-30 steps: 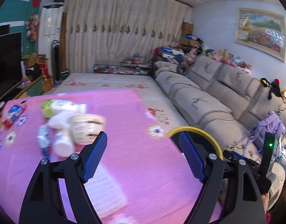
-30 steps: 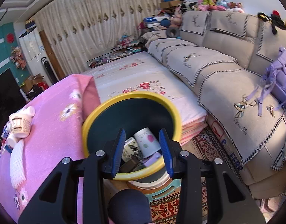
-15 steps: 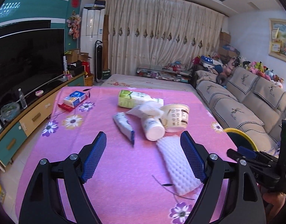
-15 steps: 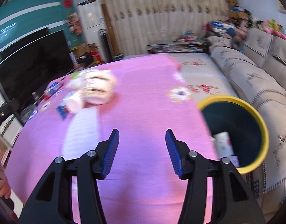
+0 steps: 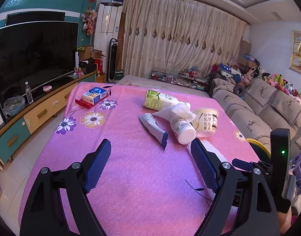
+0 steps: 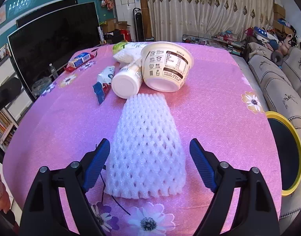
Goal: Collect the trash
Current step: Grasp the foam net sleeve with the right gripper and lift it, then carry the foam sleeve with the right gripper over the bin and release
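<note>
On the pink tablecloth (image 5: 130, 177) lies a heap of trash: a white foam fruit net (image 6: 146, 149), a cream yogurt tub (image 6: 166, 66) on its side, a white bottle (image 6: 126, 82), a grey-blue wrapper (image 5: 153, 127), a green-white carton (image 5: 160, 100) and a crumpled tissue (image 5: 178, 111). My right gripper (image 6: 149, 163) is open and empty, its fingers either side of the foam net's near end. My left gripper (image 5: 150, 165) is open and empty above the cloth, short of the wrapper. The yellow-rimmed bin (image 6: 286, 153) stands beside the table at right.
A blue tissue pack on a red box (image 5: 93, 97) lies at the table's far left. A TV (image 5: 32, 59) on a low cabinet runs along the left. A beige sofa (image 5: 264, 114) runs along the right behind the bin.
Both grippers have swung from the bin and sofa side to face the table. The right one has opened wider and come up to the foam net.
</note>
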A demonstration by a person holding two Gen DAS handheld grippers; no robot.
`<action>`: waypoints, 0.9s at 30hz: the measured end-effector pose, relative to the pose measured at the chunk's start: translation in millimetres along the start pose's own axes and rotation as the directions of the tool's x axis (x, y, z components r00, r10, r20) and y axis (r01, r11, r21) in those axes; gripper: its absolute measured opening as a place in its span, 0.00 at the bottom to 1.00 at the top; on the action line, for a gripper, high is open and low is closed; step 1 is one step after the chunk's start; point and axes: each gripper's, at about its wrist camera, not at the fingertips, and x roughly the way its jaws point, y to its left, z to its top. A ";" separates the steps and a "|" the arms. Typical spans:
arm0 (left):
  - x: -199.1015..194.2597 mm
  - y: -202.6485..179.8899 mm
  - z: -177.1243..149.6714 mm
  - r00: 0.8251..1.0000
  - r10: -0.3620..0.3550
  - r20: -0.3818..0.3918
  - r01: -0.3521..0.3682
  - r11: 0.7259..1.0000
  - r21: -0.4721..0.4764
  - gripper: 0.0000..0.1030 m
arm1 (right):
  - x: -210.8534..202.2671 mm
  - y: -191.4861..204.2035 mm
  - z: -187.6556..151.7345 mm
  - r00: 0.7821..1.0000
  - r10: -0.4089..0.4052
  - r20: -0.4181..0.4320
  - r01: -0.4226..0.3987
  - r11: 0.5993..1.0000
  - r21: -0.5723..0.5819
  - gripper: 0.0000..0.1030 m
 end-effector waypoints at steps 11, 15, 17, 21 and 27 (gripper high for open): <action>8.8 -8.5 -2.9 1.000 -0.014 -0.021 0.015 1.000 0.015 0.80 | 10.7 -1.6 0.1 0.999 0.035 -0.032 -0.035 0.999 0.019 0.53; 10.6 -13.0 -3.7 1.000 -0.015 -0.024 0.016 1.000 0.025 0.80 | 5.1 -5.8 -3.4 0.997 0.077 -0.033 -0.075 0.996 0.042 0.25; 10.9 -15.6 -3.5 1.000 -0.016 -0.026 0.017 0.999 0.031 0.80 | -0.6 -7.3 -4.5 0.996 0.080 -0.026 -0.079 0.996 0.045 0.23; 11.6 -18.1 -4.4 1.000 -0.016 -0.026 0.017 0.999 0.039 0.80 | -16.9 -17.1 -4.9 0.996 0.084 0.012 -0.084 0.994 0.064 0.23; 14.7 -25.5 -6.0 0.999 -0.017 -0.034 0.019 0.998 0.055 0.80 | -40.3 -49.2 -8.5 0.997 0.046 0.069 -0.054 0.991 0.125 0.23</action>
